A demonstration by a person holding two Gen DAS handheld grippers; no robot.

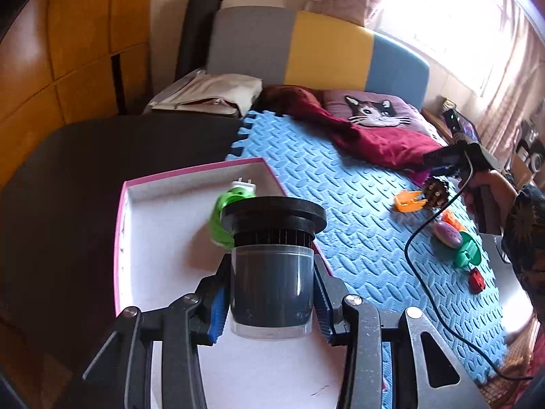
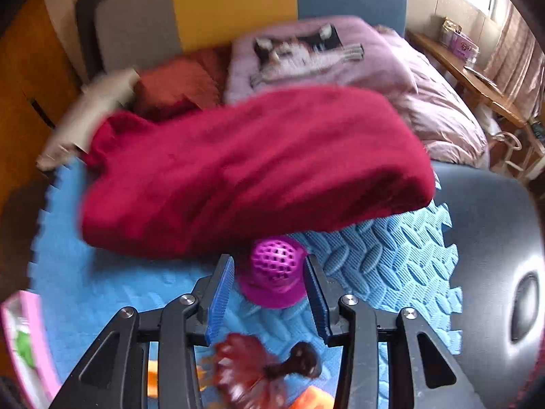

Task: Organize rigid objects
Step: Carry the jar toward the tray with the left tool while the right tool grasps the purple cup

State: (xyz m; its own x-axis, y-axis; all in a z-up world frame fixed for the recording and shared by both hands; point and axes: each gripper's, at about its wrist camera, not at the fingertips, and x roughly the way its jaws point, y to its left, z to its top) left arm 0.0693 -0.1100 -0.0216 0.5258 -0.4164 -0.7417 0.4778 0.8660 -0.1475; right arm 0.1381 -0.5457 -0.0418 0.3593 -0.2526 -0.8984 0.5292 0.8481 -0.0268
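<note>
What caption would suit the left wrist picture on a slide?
Left claw holds a dark cylindrical filter above the pink-rimmed box on the bed.

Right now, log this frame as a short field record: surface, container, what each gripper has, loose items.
surface: blue foam mat on a bed
container: pink-rimmed box, white inside, holding a green item
left gripper: shut on a dark cylindrical cup with a black lid, over the box
right gripper: open, pads either side of the purple perforated ball, not touching
loose items: orange piece, brown claw clip
nearby: red cloth
</note>
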